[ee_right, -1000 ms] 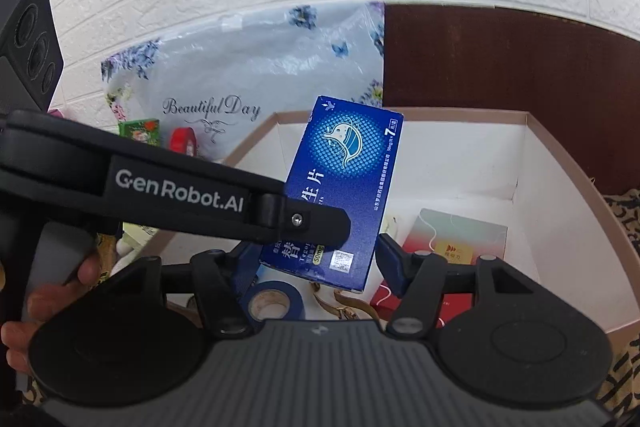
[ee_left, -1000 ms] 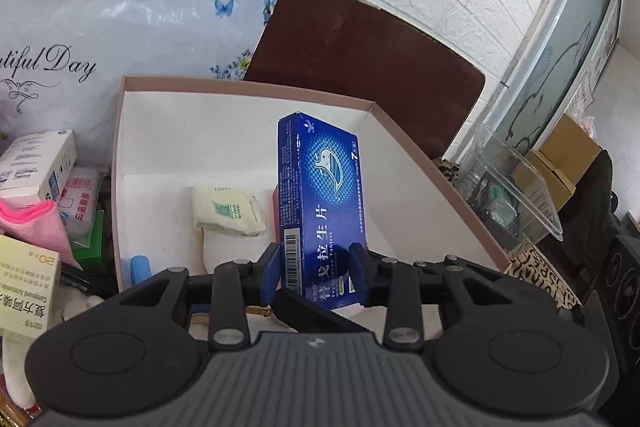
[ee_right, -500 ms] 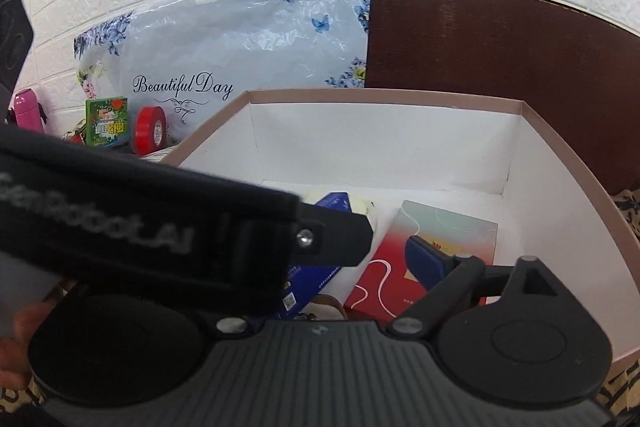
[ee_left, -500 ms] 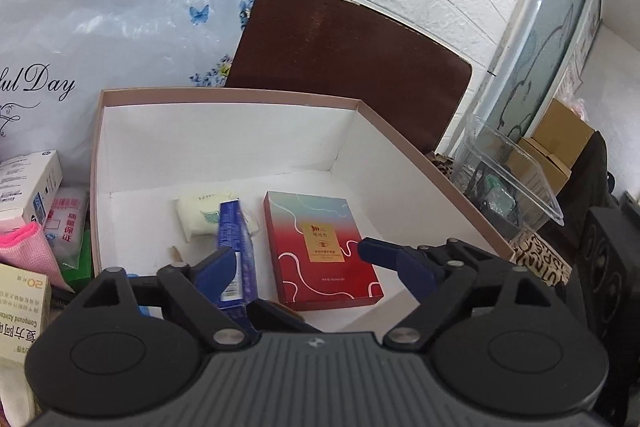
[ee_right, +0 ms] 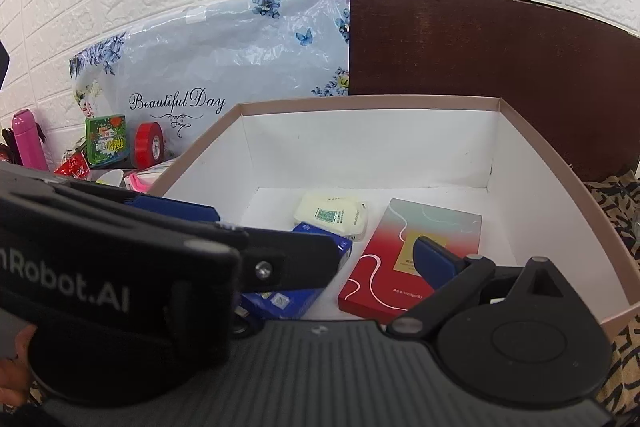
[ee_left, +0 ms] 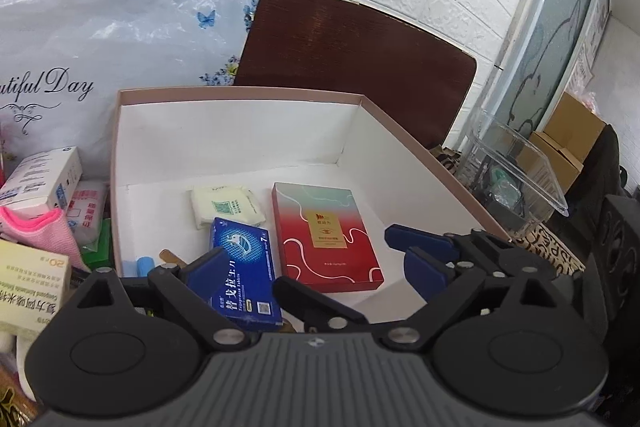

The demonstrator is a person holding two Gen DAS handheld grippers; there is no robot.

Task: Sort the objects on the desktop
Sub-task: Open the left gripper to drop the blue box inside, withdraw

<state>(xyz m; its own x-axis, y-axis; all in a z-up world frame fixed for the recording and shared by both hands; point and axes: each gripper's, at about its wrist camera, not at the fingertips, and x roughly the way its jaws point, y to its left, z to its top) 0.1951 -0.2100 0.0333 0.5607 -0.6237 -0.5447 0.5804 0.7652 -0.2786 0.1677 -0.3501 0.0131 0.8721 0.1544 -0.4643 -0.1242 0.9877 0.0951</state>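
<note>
A blue medicine box (ee_left: 244, 279) lies flat on the floor of the pink-rimmed white carton (ee_left: 240, 93). Beside it lie a red gift box (ee_left: 324, 235) and a white tissue packet (ee_left: 224, 207). My left gripper (ee_left: 312, 259) hovers over the carton's near side. Its jaws are opening, and the blue box lies below them, untouched. In the right wrist view the left gripper's body hides the left finger of my right gripper (ee_right: 316, 267). Its jaws are opening too, with nothing gripped. The blue medicine box (ee_right: 296, 301), the red gift box (ee_right: 376, 283) and the carton (ee_right: 360, 101) show there as well.
A floral plastic bag (ee_left: 100, 39) leans on the brick wall behind. Medicine boxes (ee_left: 40, 179) and a pink cloth (ee_left: 36, 231) crowd the carton's left side. A clear plastic bin (ee_left: 516, 179) stands to its right. A red tape roll (ee_right: 148, 145), a green tin (ee_right: 106, 141) and a pink bottle (ee_right: 26, 139) sit at far left.
Both grippers held the blue box upright above the carton. Both sets of jaws have spread wide. The box dropped and now lies flat on the carton floor.
</note>
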